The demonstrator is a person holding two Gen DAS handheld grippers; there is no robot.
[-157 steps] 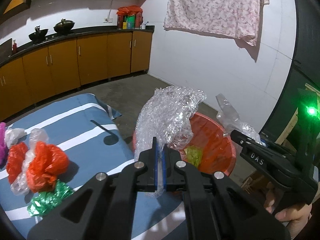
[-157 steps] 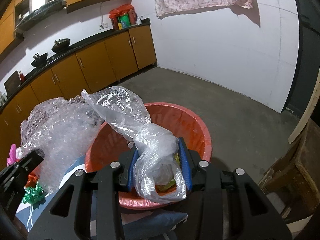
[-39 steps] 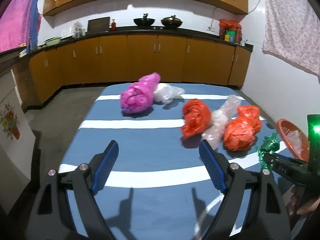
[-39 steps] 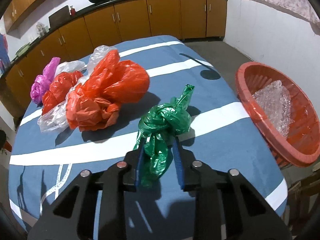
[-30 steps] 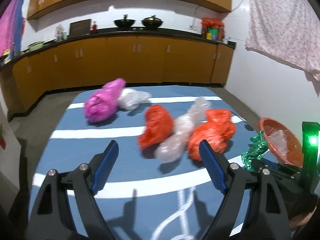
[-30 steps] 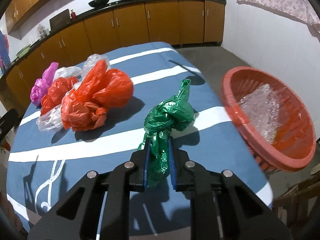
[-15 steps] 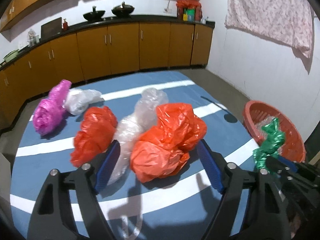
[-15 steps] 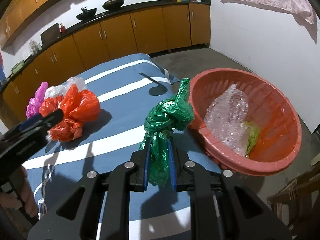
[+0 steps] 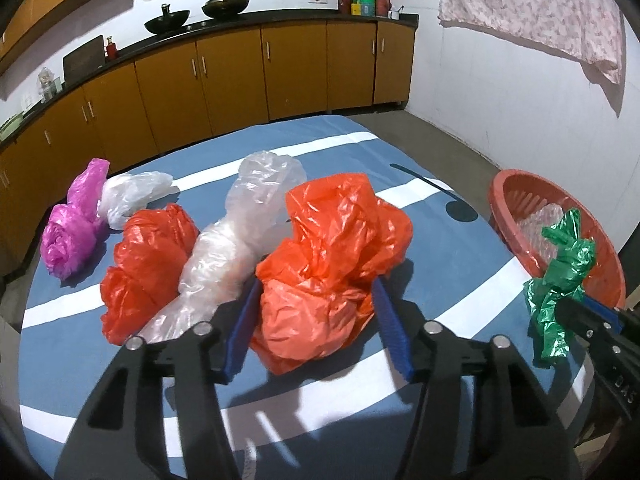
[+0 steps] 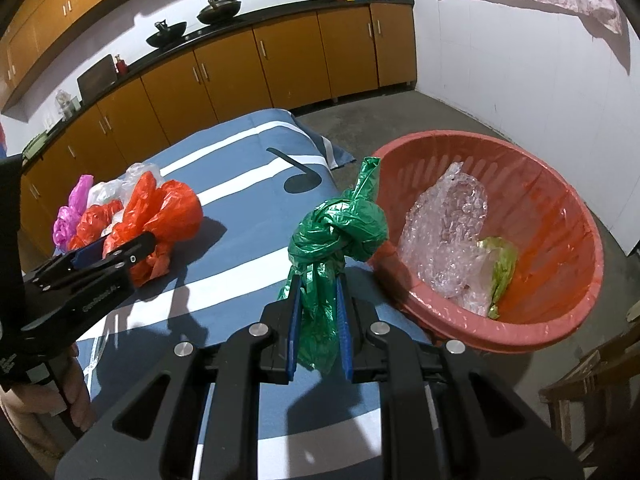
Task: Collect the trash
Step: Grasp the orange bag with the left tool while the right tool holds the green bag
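Observation:
My left gripper (image 9: 316,316) is open, its blue pads on either side of a crumpled orange plastic bag (image 9: 332,264) lying on the blue striped table (image 9: 432,200). My right gripper (image 10: 318,312) is shut on a knotted green plastic bag (image 10: 336,236) and holds it above the table's edge, next to the red basket (image 10: 568,216). The basket holds bubble wrap (image 10: 448,232) and a yellow-green wrapper (image 10: 500,264). The green bag (image 9: 560,280) and the basket (image 9: 508,196) also show at the right of the left wrist view.
On the table, left of the orange bag, lie a clear bag (image 9: 236,240), a second red-orange bag (image 9: 144,264), a white bag (image 9: 132,196) and a magenta bag (image 9: 76,228). Brown cabinets (image 9: 240,76) line the far wall. A wooden stool (image 10: 592,400) stands by the basket.
My left gripper has moved forward and its pads now straddle the orange bag. My right gripper has carried the green bag off the table toward the red basket.

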